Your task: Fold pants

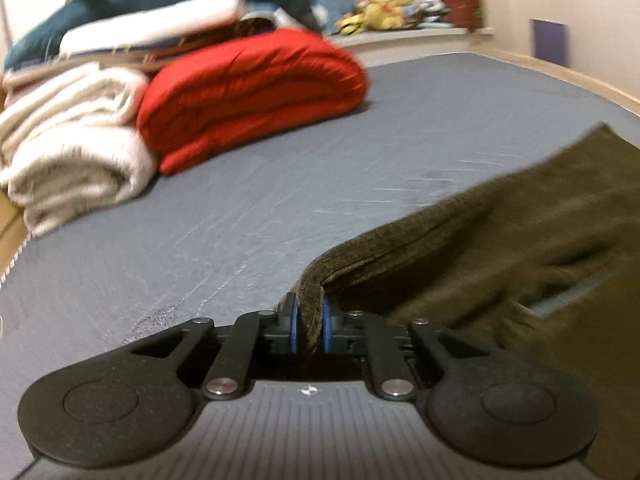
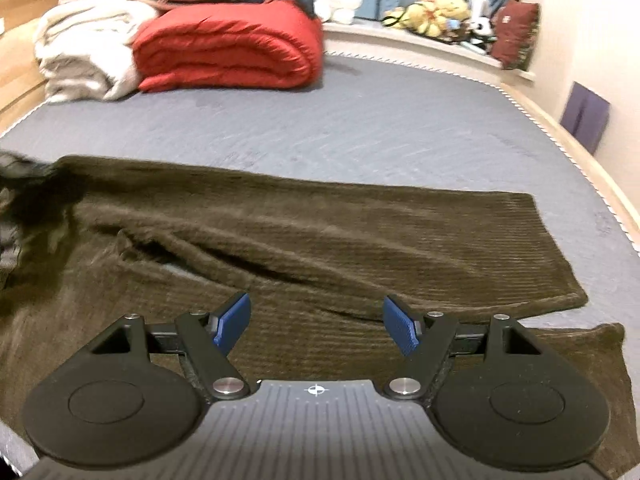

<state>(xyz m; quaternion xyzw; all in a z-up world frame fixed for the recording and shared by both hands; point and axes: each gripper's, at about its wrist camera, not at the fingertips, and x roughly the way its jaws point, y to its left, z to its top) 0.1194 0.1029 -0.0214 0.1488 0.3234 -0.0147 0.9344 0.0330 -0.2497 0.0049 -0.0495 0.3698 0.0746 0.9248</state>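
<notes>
Your left claw [image 1: 309, 322] is clamped on a bunched edge of the olive corduroy pants [image 2: 320, 240], the fabric pinched between the blue pads [image 1: 294, 322] and rising as a ridge away from the grip. Your right claw [image 2: 316, 324] stands wide, holding nothing, and hovers just above the near leg. The pants lie spread on the grey bed [image 2: 380, 120], their long axis running left to right across your right wrist view: the bulkier end is off to the left, where the left claw probably holds them, and the two leg hems [image 2: 560, 264] end at the right. The far leg lies flat and slightly fanned from the near one, with a crease and a small gap of bed showing between them.

The right claw is the nearer one to the legs, so it likely takes the near-leg edge directly beneath it. Ahead there is plenty of bare bed before the red quilt [image 2: 228, 48] and the cream blanket [image 2: 80, 48] at the far left. The bed's right edge [image 2: 560, 136] runs close beyond the hems, so keep any fold travelling leftward or away from you.
</notes>
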